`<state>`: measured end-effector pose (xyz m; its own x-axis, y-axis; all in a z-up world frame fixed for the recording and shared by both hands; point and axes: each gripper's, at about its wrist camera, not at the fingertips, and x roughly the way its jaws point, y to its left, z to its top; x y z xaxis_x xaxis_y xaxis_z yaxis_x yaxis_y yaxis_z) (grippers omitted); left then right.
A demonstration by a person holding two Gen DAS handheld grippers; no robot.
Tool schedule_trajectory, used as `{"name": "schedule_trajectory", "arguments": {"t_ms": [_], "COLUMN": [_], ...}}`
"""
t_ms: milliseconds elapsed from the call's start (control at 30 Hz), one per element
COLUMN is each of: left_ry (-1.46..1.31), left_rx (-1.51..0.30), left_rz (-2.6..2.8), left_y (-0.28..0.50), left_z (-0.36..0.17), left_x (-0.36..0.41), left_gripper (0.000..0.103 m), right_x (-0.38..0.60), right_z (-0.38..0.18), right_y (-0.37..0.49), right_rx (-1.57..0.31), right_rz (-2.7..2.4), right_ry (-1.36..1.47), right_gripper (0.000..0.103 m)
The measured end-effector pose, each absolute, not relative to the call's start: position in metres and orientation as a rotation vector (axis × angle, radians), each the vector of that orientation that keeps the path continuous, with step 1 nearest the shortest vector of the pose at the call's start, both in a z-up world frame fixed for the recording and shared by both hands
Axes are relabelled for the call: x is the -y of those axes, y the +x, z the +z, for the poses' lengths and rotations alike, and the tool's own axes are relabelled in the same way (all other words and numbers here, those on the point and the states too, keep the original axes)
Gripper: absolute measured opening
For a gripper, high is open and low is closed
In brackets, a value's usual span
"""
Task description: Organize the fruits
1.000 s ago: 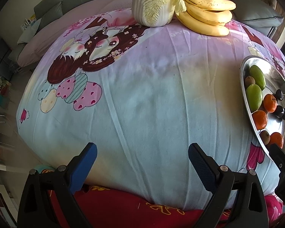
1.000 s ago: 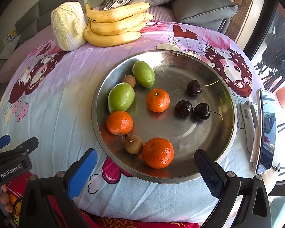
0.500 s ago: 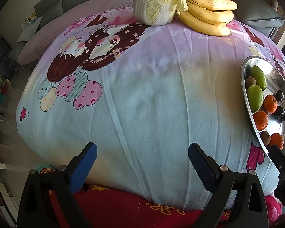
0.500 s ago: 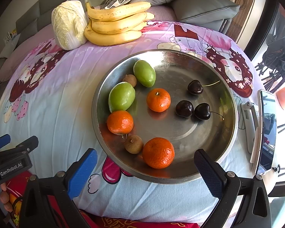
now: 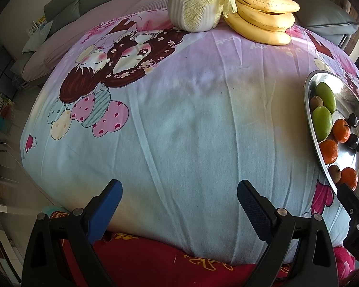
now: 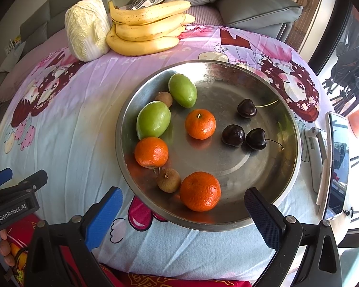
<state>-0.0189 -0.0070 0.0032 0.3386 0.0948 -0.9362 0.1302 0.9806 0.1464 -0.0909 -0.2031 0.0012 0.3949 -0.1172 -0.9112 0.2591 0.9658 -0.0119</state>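
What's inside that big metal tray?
The tray holds three oranges, two green fruits, three cherries and two small brown fruits. Nothing looks hidden beneath them.

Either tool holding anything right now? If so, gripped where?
Nothing held. The left tool is open over bare cloth, and the right tool is open at the near rim of the metal tray, touching no fruit.

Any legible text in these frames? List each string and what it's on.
"GenRobot.AI": white label on the left gripper body, seen in the right wrist view.
Pale lettering on the pink part of the tablecloth near the bananas: upside down, too faint to read.
Yellow characters on the red cloth at the table's near edge: only partly in view, unreadable.
Partial letters on the right gripper body in the left wrist view: cut off.
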Motion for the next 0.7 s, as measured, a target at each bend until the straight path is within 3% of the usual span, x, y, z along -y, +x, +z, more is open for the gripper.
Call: {"name": "schedule_trajectory", "arguments": {"t_ms": [700], "left_ry": [0.216], "left_rx": [-1.24], "left_rz": [-0.018], "left_y": [-0.0172], "left_z": [-0.0011], "left_x": [0.0059], "left_gripper": [0.097], "right_x": [0.2038], "right_z": [-0.0059], "right_y": [-0.0892], "right_rx": [-1.154], "right_rz": [-0.238], "right_ry": [0.146], "right_gripper": [0.103]}}
